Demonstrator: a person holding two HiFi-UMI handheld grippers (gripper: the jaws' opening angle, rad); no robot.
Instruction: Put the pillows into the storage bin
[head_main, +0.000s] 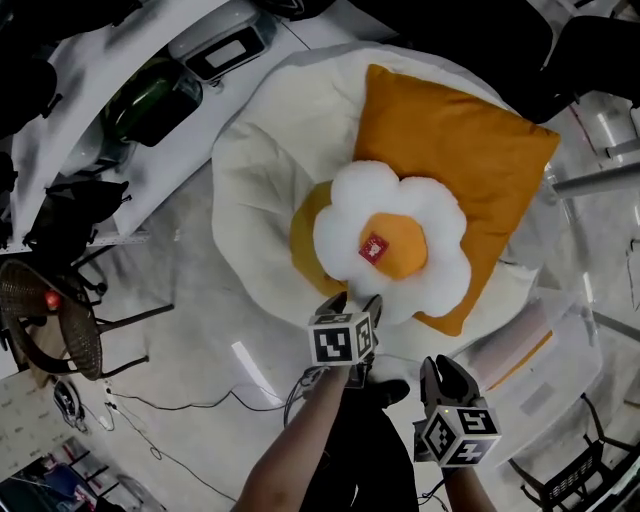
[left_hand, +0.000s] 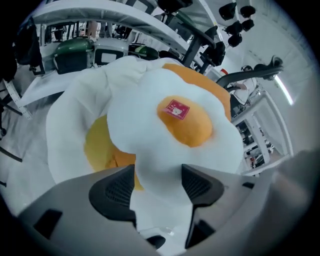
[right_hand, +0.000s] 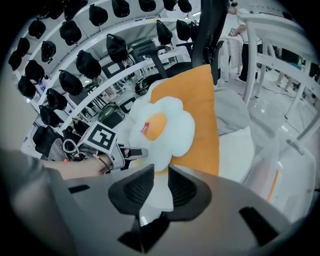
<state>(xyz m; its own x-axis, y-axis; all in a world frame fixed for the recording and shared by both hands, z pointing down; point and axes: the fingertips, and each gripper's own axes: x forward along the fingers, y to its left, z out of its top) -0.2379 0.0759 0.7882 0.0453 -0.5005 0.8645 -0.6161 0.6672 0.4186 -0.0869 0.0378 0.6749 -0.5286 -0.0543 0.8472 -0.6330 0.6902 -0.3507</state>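
Observation:
A white flower pillow (head_main: 390, 245) (left_hand: 170, 135) (right_hand: 162, 127) with an orange centre and a red tag lies on a white beanbag (head_main: 255, 170) (left_hand: 75, 110). It rests on top of a square orange pillow (head_main: 450, 140) (right_hand: 200, 115) and a round yellow pillow (head_main: 303, 235) (left_hand: 97, 145). My left gripper (head_main: 352, 300) (left_hand: 158, 180) (right_hand: 135, 151) is at the flower's near edge, jaws wide, with a white petal between the pads. My right gripper (head_main: 440, 365) (right_hand: 159, 182) hangs lower right, clear of the pillows, jaws a little apart and empty. The clear storage bin (head_main: 540, 370) (right_hand: 280, 170) stands at the right.
A white table (head_main: 100, 150) carrying dark green gear runs along the upper left. A wicker chair (head_main: 50, 320) and loose cables (head_main: 150, 410) sit on the floor at the left. Racks of black hats (right_hand: 75, 65) and white frames stand behind the beanbag.

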